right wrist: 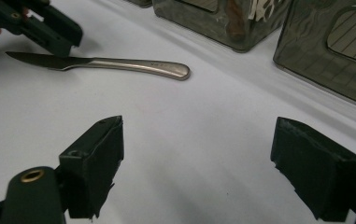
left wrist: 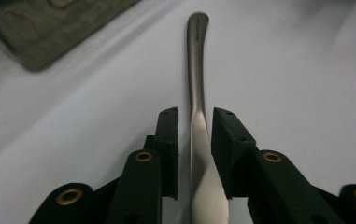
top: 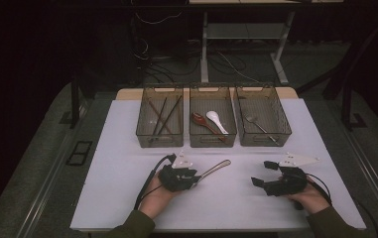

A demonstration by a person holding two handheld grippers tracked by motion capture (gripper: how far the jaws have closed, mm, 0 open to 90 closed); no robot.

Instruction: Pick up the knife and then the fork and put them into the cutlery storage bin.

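Between parted jaws, knife (left wrist: pixel 198 93) handle points away.

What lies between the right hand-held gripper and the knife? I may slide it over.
Bare white table, seen in the right gripper view, between right hand-held gripper and knife.

The left gripper (top: pixel 195 178) lay low over the near half of the white surface, left of centre, jaws a little apart and pointing toward the far right corner. The right gripper (top: pixel 262 174) rested nearer the right edge, jaws spread wide, aimed left. Both forearms entered from the near edge.
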